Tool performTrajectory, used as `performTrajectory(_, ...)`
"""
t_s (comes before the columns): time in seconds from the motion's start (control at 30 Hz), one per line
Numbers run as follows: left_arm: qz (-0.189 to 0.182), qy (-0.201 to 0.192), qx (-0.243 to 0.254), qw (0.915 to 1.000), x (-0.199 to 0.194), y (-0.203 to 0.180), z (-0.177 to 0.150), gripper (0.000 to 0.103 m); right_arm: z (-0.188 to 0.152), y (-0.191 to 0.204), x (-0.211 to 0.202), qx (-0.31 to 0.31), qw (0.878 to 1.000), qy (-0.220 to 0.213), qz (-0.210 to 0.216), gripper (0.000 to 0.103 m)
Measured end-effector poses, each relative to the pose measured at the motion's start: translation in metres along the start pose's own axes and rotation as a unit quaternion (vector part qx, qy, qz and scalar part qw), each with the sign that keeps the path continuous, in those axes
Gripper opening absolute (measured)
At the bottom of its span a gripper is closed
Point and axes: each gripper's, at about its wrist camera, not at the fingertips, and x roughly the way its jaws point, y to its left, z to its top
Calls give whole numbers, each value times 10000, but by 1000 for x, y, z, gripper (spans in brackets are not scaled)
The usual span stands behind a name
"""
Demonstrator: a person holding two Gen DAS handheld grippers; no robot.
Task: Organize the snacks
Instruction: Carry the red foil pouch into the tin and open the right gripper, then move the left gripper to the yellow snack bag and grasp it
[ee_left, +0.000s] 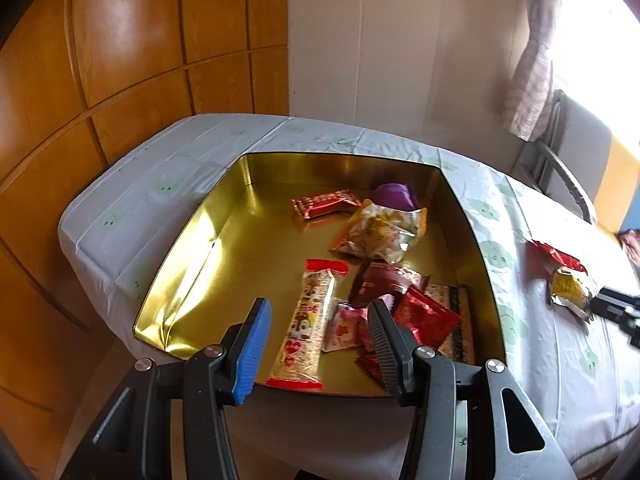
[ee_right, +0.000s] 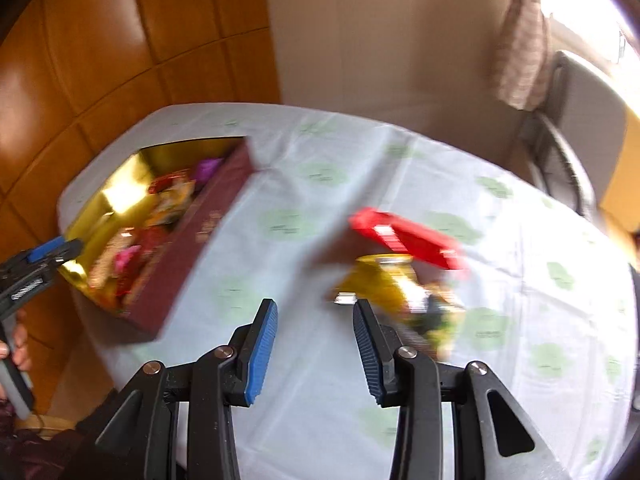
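A gold-lined tin box with maroon outer walls sits on the table and holds several wrapped snacks, among them a long heart-print bar and a clear yellow bag. My left gripper is open and empty, hovering over the box's near edge. A red packet and a yellow packet lie on the cloth right of the box. My right gripper is open and empty, just short of the yellow packet. The right wrist view is blurred.
The table wears a white cloth with green prints. A wooden panelled wall stands to the left. A metal chair and a curtain are at the far right. The left gripper shows at the left edge of the right wrist view.
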Motion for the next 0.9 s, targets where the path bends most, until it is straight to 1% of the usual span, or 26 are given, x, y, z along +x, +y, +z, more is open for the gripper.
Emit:
performTrajectory(0.13,-61,-14,159,9999,-3,-10,0,51,-1,-40,-8,5,9991,15,-431,40)
performTrajectory(0.23,-102,-1,290,9995,-4,-20,1,51,-2,-77,-8,94,9968,53,-787,40)
performTrajectory(0.33,-220,1,476,9986,-6,-32,0,51,-7,-121,-3,388,9930,170,-1103,40)
performTrajectory(0.4,-340,12,655,9973,-8,-42,-1,51,-13,-145,3,680,9898,273,-1223,40)
performTrajectory(0.43,-420,29,748,9963,-8,-48,-2,51,-18,-157,5,874,9883,302,-1211,40)
performTrajectory(0.5,-594,62,940,9938,-10,-61,-3,51,-30,-181,9,1405,9843,326,-1014,40)
performTrajectory(0.53,-709,76,1076,9916,-11,-70,-4,51,-35,-191,13,1676,9802,436,-962,40)
performTrajectory(0.57,-805,98,1176,9897,-11,-78,-4,51,-36,-196,16,1836,9763,548,-1005,40)
performTrajectory(0.63,-1039,183,1388,9847,-12,-96,-6,51,-37,-203,16,2021,9727,554,-996,40)
performTrajectory(0.7,-1146,214,1621,9799,-12,-115,-8,51,-39,-208,15,2187,9705,541,-858,40)
performTrajectory(0.8,-1519,448,1875,9694,-7,-146,-8,51,-40,-208,13,2308,9687,497,-764,40)
performTrajectory(0.87,-1613,475,2121,9627,-5,-165,-8,51,-40,-209,10,2402,9670,456,-717,40)
performTrajectory(0.9,-1662,454,2333,9570,-4,-176,-9,51,-41,-210,9,2470,9658,425,-670,40)
